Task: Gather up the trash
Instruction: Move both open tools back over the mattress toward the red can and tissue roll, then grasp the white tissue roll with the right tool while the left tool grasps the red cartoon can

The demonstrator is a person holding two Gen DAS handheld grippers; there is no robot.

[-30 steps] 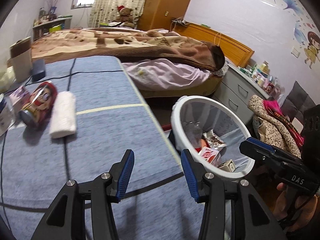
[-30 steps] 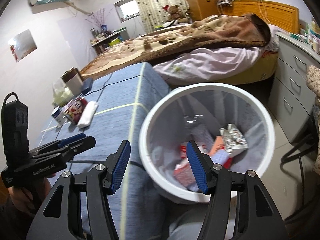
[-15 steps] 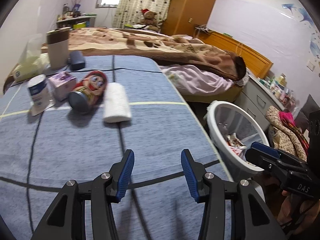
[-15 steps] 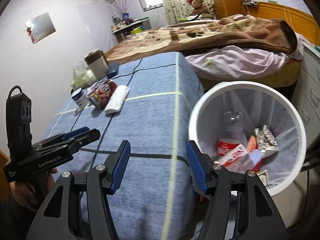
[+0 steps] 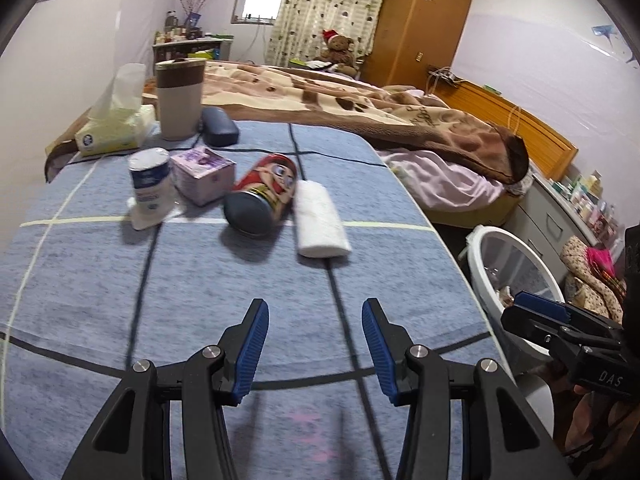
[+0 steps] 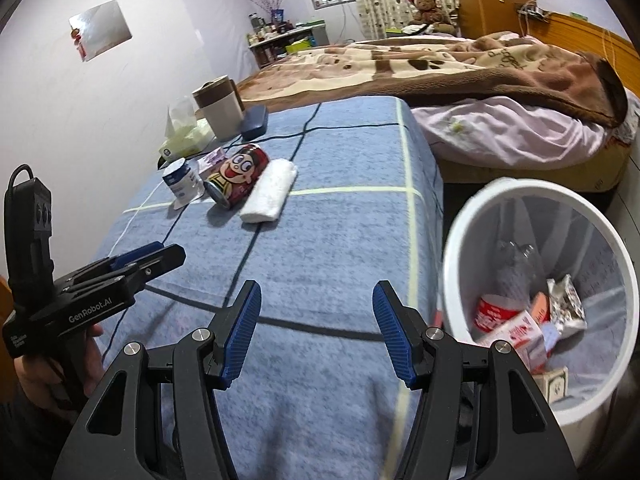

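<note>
Up close, both grippers hang over the near end of the blue cloth (image 5: 100,280) that covers the table, and nothing lies on it there. The left gripper (image 5: 314,344) has its jaws spread with nothing between them; the right gripper (image 6: 316,330) is spread wider, also empty, and sits by the table's right edge. That edge runs from near right to the far end, where the bed (image 6: 460,64) with its brown blanket meets the table. The bin (image 6: 520,196) stands on the floor just beside that edge, to the right of it, with its white rim below the tabletop. In the bin lie a red-labelled bottle (image 6: 494,312), a red-and-white carton (image 6: 516,330), a silver wrapper (image 6: 566,308) and a small box (image 6: 554,386); other pieces are too blurred to name. The trash on the table sits in a group at the far left: a red can (image 5: 264,196) on its side, a rolled white towel (image 5: 320,220) touching it on the right, a purple box (image 5: 204,174) and a small white bottle (image 5: 150,182) to the left. Behind them stand a tissue pack (image 5: 116,132), a beige cup (image 5: 179,98) and a dark case (image 5: 218,132).
</note>
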